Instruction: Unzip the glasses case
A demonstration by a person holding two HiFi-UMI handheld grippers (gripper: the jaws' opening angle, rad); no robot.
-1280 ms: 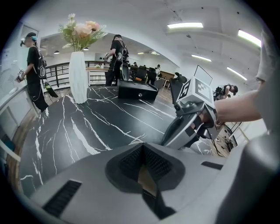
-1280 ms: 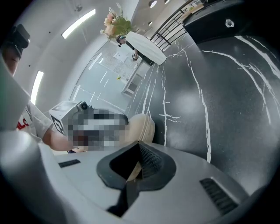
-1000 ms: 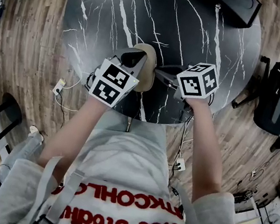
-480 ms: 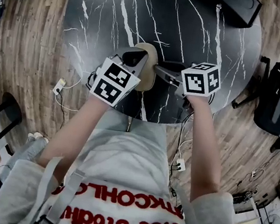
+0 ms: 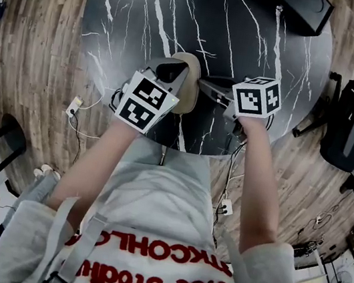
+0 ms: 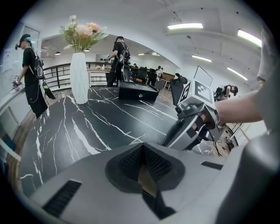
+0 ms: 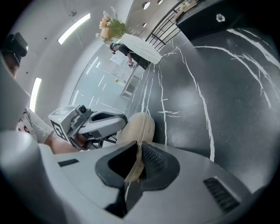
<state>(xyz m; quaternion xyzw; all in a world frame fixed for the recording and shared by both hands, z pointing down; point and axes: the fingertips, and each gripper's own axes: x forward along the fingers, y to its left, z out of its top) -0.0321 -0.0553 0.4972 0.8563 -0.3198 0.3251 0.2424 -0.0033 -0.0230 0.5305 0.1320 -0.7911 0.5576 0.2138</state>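
The round black marble table with white veins (image 5: pixel 151 18) is cut off at 12 o'clock in the head view, and its 6 o'clock rim is partly covered by both marker cubes. Two bare forearms are stretched forward from 6 o'clock. The left gripper (image 6: pixel 142 151) is angled toward 1 o'clock and tipped downward, its jaws clenched on a thin tan edge. The right gripper (image 7: pixel 138 148) is pointed toward 9 o'clock, its jaws pinched on the seam end of the beige oval zipped glasses case (image 5: pixel 189 93), which is held between the two near the table's 6 o'clock rim. The case's left part is hidden behind the left gripper. The zip pull cannot be made out, nor whether the case touches the table.
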